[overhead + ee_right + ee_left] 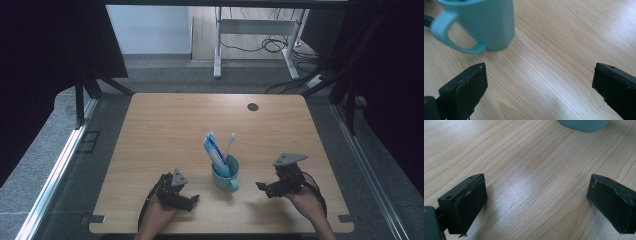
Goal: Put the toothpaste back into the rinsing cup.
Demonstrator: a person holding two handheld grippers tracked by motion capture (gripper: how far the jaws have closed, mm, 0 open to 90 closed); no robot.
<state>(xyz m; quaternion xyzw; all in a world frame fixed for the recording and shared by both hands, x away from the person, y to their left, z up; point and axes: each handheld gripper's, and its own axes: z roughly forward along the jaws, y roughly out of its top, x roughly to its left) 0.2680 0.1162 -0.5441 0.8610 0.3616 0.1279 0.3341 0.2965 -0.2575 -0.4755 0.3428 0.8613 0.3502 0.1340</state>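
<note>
A teal mug [226,174] stands upright on the wooden table [165,130] near its front middle, handle toward the front. A blue-and-white toothpaste tube [215,151] and a white toothbrush [230,143] stick up out of it. My left gripper [189,201] rests low on the table left of the mug, open, with bare wood between its jaws; the mug's base [584,125] lies ahead of it. My right gripper [264,189] sits right of the mug, open and holding nothing. Its view has the mug [491,22] and handle [454,35] ahead on the left.
A small dark round disc [253,107] lies near the table's far edge. Beyond the table stand a white desk frame [218,45] and loose cables [272,46] on the floor. Dark curtains hang at both sides. Bare wood stretches across the table's far half.
</note>
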